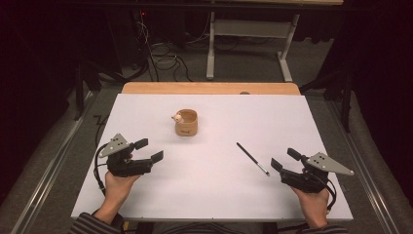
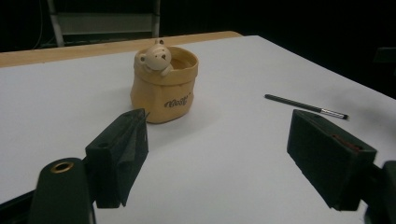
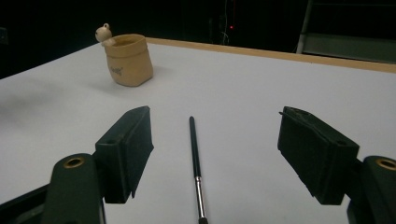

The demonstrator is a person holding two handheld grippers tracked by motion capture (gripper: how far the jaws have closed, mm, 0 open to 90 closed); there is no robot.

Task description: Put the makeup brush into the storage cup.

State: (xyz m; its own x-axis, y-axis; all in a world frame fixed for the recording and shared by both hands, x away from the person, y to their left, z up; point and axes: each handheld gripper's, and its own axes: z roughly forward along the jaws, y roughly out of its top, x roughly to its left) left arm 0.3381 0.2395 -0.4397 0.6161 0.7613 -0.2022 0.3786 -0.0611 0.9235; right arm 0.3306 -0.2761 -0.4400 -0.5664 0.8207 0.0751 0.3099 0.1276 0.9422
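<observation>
- The pen (image 1: 253, 158), slim and black with a silvery end, lies flat on the white table (image 1: 209, 195), right of centre and near the person's side.
- In the right gripper view the pen (image 3: 195, 161) runs between the two black jaws, silvery end nearest the camera, touched by neither.
- The right gripper (image 1: 285, 162) sits just right of the pen, jaws spread wide, grasping nothing.
- The left gripper (image 1: 149, 150) hovers at the near left, jaws likewise released and empty.
- A tan pot (image 1: 186, 122) stands upright toward the far middle, well apart from the pen; a small bear figure (image 2: 155, 57) leans over its rim.
- Dark script writing (image 2: 178, 101) marks the pot's front, too blurred to read.
</observation>
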